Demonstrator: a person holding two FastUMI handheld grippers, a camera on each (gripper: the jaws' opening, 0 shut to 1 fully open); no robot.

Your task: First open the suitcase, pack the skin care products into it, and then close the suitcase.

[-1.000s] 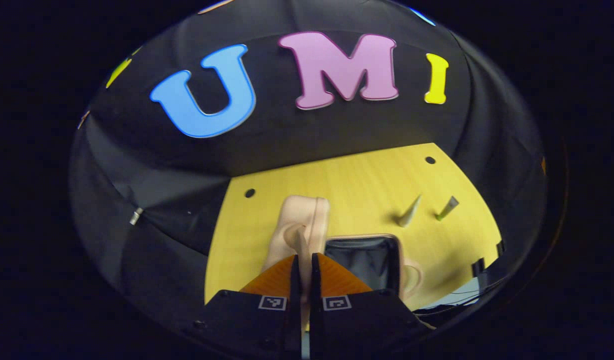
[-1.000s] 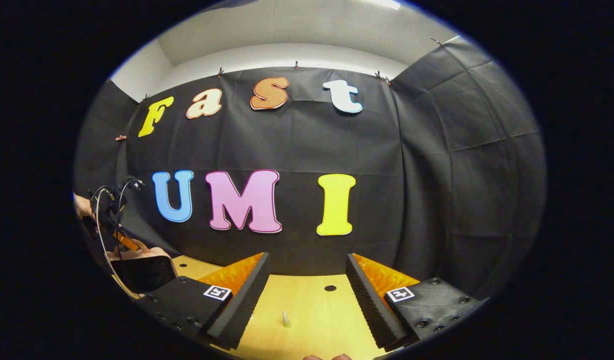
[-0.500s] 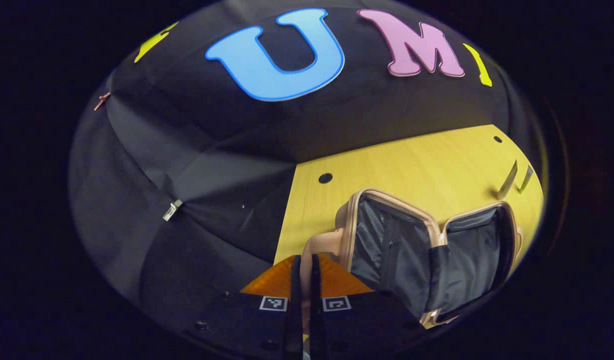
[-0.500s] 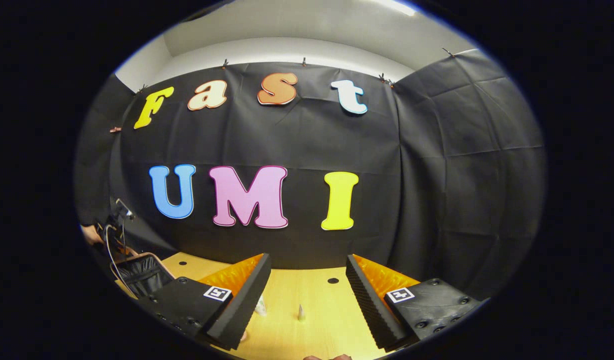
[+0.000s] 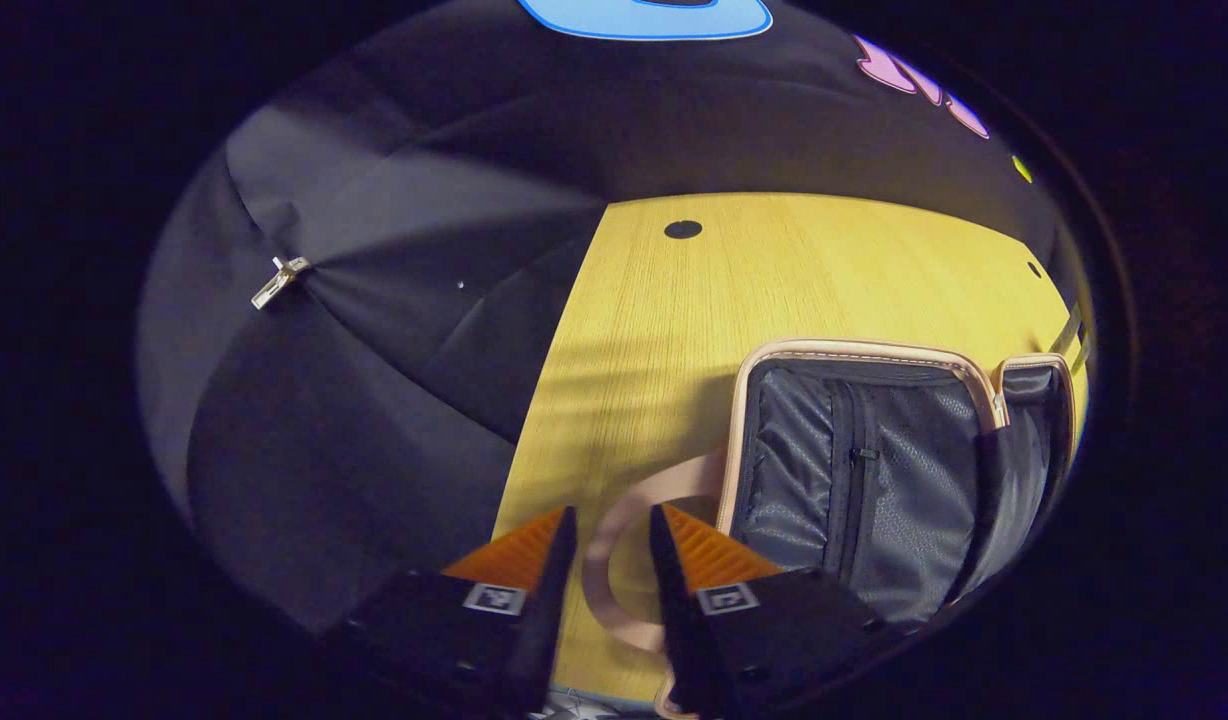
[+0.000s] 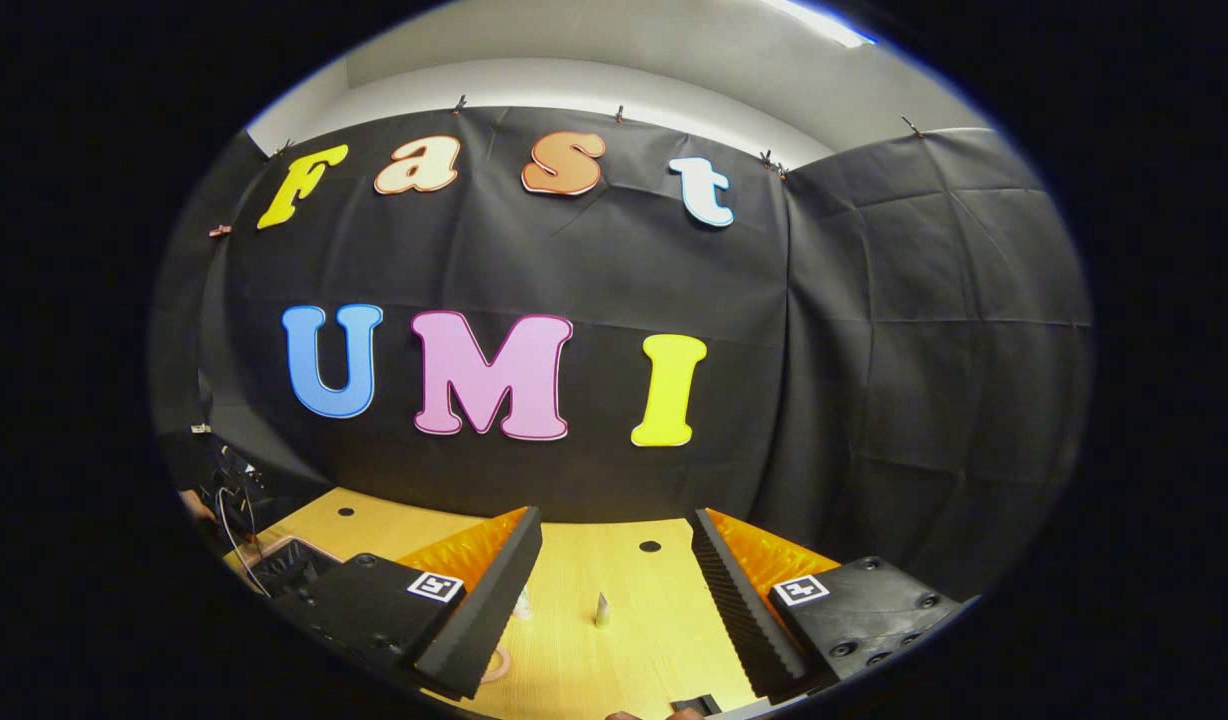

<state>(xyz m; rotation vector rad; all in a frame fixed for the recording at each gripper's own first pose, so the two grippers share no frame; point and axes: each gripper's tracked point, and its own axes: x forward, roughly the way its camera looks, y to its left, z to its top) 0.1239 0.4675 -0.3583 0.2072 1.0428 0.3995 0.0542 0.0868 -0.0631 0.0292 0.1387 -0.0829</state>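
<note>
Yellow wood table [image 5: 774,290] w/ holes; metal clip [image 5: 279,281] on cloth.

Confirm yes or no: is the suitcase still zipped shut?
No. In the left gripper view the suitcase lies open, its dark lining showing.

Suitcase [image 5: 874,470] handle [image 5: 614,560] blurred, perhaps loose.

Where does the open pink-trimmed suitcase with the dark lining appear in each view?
Left gripper view: the open pink-trimmed suitcase lies at lower right, just beyond the left gripper.
Right gripper view: its corner peeks out at lower left, beside the right gripper.
Shared landmark: the yellow wooden table with round holes.
</note>
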